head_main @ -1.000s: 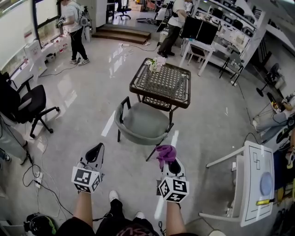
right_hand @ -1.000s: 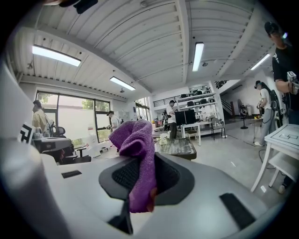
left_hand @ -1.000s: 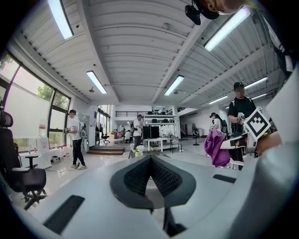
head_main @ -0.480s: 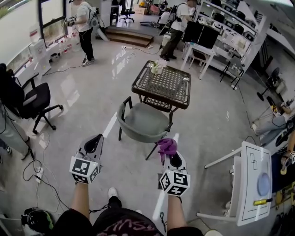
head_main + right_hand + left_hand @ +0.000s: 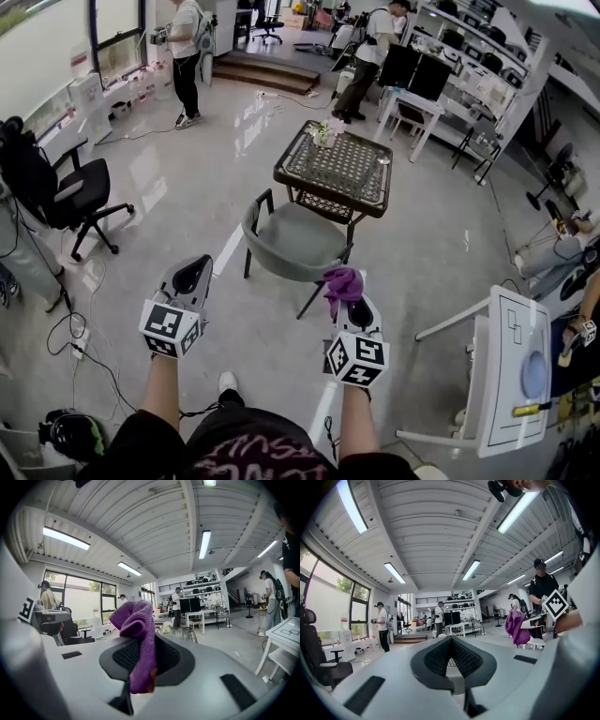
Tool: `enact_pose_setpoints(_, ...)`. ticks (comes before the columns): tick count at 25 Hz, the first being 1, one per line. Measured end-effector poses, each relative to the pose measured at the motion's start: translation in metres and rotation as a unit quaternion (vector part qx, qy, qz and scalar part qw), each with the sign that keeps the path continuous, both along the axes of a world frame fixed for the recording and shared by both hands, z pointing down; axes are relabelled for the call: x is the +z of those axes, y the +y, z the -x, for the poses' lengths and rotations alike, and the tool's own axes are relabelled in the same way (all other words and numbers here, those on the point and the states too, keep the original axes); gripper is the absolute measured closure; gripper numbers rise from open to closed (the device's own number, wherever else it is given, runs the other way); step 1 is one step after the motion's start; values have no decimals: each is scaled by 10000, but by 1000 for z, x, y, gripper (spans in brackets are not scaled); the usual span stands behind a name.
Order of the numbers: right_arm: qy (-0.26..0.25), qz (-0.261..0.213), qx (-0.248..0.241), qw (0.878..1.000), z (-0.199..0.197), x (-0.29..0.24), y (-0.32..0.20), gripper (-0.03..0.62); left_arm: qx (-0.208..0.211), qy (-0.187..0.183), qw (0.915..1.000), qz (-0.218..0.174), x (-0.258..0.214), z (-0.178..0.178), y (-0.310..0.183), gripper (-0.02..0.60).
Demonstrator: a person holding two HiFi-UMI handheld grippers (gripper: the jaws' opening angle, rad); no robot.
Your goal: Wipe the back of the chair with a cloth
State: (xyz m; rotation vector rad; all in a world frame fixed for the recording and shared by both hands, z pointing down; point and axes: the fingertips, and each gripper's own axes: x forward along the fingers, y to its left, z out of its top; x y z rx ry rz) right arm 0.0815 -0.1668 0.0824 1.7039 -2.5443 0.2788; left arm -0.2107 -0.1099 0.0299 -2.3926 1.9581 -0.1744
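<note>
The grey chair (image 5: 291, 242) stands ahead of my fingertips, well apart from them, its curved back toward me and its far legs hidden. My left gripper (image 5: 192, 278) is closed on nothing. My right gripper (image 5: 349, 305) is clamped on the purple cloth (image 5: 342, 284), which bunches up over its tips and covers them.
</note>
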Motion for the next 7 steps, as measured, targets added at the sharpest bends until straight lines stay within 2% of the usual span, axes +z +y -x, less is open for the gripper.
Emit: enact_pose_setpoints(7, 172, -201, 27, 9996, -3, -12, 9, 508, 29, 63, 9999, -147, -16, -3, 9, 572)
